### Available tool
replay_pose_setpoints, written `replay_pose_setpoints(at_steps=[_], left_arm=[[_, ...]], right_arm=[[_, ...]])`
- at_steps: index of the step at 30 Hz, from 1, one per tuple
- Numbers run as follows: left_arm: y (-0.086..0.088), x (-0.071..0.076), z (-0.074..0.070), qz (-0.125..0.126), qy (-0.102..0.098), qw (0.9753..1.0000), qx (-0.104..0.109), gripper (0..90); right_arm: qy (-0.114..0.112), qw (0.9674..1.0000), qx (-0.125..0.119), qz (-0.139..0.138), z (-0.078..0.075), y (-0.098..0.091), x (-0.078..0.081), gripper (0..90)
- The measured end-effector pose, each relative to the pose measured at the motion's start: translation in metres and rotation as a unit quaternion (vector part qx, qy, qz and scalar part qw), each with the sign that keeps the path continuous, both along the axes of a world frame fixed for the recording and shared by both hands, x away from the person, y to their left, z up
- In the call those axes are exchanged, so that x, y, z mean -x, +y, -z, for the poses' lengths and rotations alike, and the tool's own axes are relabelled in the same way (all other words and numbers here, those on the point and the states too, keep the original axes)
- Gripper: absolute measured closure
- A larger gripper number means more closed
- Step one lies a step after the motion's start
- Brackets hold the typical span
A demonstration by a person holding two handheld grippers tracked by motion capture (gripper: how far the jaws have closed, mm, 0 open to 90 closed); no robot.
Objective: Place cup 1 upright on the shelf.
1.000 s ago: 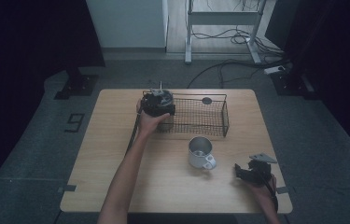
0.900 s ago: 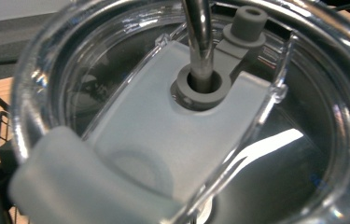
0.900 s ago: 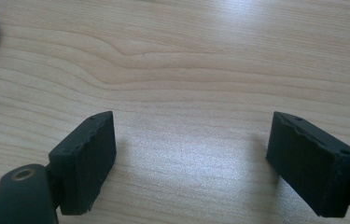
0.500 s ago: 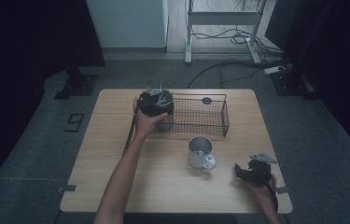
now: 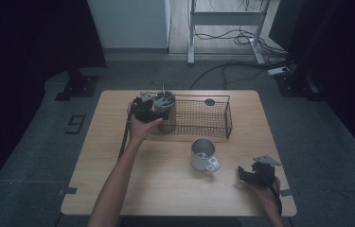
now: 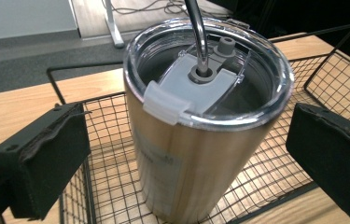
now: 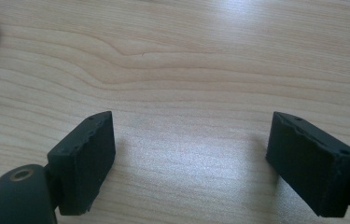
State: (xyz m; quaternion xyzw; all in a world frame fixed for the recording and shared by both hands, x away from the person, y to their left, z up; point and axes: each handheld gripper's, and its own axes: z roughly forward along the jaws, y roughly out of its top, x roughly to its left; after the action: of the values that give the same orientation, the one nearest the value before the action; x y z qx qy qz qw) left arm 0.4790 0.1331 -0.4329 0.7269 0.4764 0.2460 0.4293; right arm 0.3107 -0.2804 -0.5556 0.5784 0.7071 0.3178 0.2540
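At the near right corner of the bench (image 5: 118,189), the right tongs (image 5: 256,174) are held low over bare wood, and in the right gripper view the two black jaws are seen spread wide with nothing between them. Just beyond and to the left of them, a metal mug (image 5: 202,154) is seen standing upright on the bench, its white handle turned toward the near right. Farther back, a black wire basket (image 5: 213,124) is placed along the far part of the bench. At its left end a steel tumbler (image 6: 196,154) is seen standing upright inside the basket, closed by a clear lid (image 6: 238,100) with a grey slider, through which a metal straw (image 6: 196,28) is passed. The left tongs (image 5: 158,113) are held at that end of the basket by an outstretched arm; in the left gripper view the jaws are opened wide, one on each side of the tumbler, and neither pad is seen touching it. Beyond the bench, cables are seen lying on the grey floor (image 5: 47,156).
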Motion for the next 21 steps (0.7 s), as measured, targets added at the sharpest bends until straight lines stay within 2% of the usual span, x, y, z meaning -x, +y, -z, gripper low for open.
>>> replay_pose_setpoints(at_steps=[10,17,21], left_arm=[[0.011,0.026,0.000,0.019,-0.003,0.9998,-0.003,0.3],[0.018,0.048,-0.003,0.031,-0.013,0.9994,-0.001,0.7],[0.021,0.063,-0.003,0.041,-0.018,0.9990,-0.007,0.7]], right_arm=[[0.000,1.0000,0.000,0.000,0.000,0.000,0.000,15.0],[0.000,1.0000,0.001,-0.001,0.000,0.000,0.000,15.0],[0.001,1.0000,0.000,0.001,0.000,0.000,0.000,15.0]])
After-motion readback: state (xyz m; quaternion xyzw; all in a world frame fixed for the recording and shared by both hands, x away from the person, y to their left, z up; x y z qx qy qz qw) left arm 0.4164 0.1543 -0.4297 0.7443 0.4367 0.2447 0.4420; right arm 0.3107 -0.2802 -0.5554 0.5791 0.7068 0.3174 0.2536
